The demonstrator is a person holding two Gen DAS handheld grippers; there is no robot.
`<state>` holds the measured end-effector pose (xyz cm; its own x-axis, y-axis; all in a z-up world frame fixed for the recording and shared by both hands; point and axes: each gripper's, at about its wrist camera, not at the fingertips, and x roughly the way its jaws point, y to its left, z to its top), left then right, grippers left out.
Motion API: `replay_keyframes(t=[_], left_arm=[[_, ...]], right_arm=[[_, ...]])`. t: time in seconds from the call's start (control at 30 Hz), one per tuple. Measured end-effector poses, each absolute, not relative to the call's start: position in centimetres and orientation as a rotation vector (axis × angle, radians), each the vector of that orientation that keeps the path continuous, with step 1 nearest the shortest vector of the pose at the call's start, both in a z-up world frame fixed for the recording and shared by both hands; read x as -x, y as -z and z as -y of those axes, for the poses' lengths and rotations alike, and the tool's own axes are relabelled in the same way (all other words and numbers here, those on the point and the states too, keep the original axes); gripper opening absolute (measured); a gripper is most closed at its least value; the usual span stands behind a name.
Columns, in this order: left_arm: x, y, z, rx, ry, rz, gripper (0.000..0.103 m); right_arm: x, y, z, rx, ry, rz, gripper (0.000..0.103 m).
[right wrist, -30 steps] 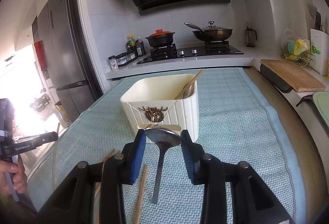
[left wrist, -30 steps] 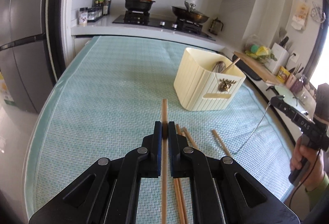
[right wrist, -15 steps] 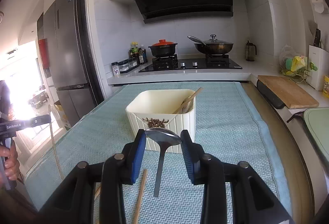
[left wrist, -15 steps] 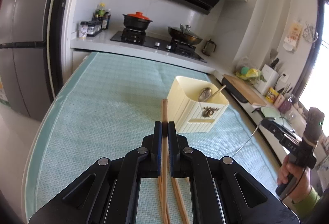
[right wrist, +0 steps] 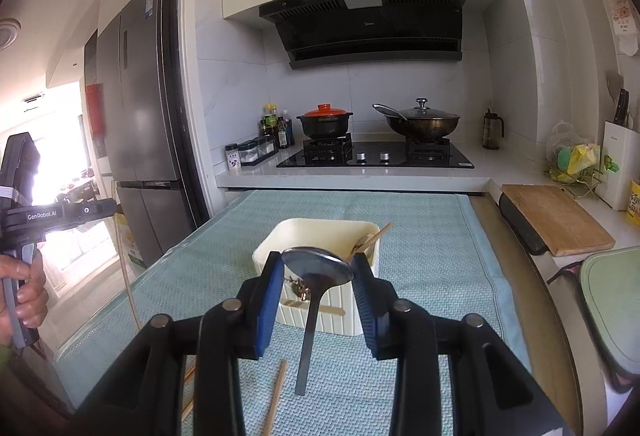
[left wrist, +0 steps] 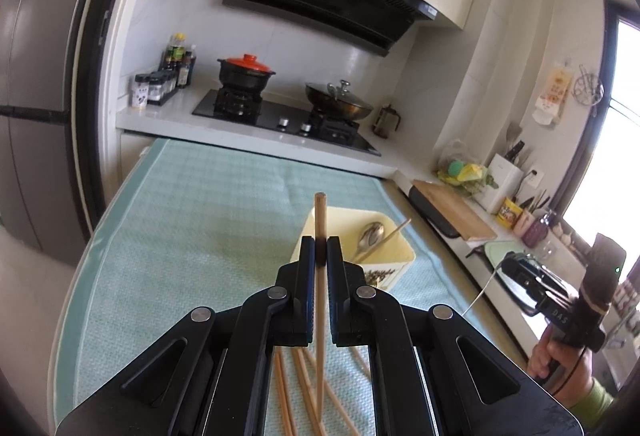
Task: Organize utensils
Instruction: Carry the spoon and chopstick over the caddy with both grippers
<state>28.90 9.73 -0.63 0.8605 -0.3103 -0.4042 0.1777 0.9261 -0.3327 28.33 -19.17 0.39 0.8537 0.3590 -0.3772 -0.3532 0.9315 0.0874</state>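
Left claw [left wrist: 320, 248] clamping pale wooden chopstick [left wrist: 320, 276], right claw [right wrist: 318, 276] gripping shiny steel spoon [right wrist: 316, 272] by bowl

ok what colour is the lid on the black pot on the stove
Orange-red lid on the black pot, clearest in the right wrist view.

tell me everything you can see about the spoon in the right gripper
The shiny metal spoon has a broad oval bowl and a long slim handle. The right gripper clamps its bowl between blue-padded fingers, bowl up, handle hanging down free of the teal woven mat. It hangs in front of the cream ribbed plastic bin.
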Motion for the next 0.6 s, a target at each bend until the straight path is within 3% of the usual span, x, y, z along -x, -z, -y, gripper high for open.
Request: replay_keyframes(t=[0.4,0.6], left_arm=[[-36.0,-6.8,-7.4,0.258,0.286,-0.395,0.004],[-40.0,-7.7,-5.0,0.22,0.281,-0.39,0.004]], right_arm=[[-35.3,-6.7,17.9,0.03,-0.335,-0.313,0.035],[-39.9,-5.9,16.8,0.026,-0.329,-0.325,0.035]])
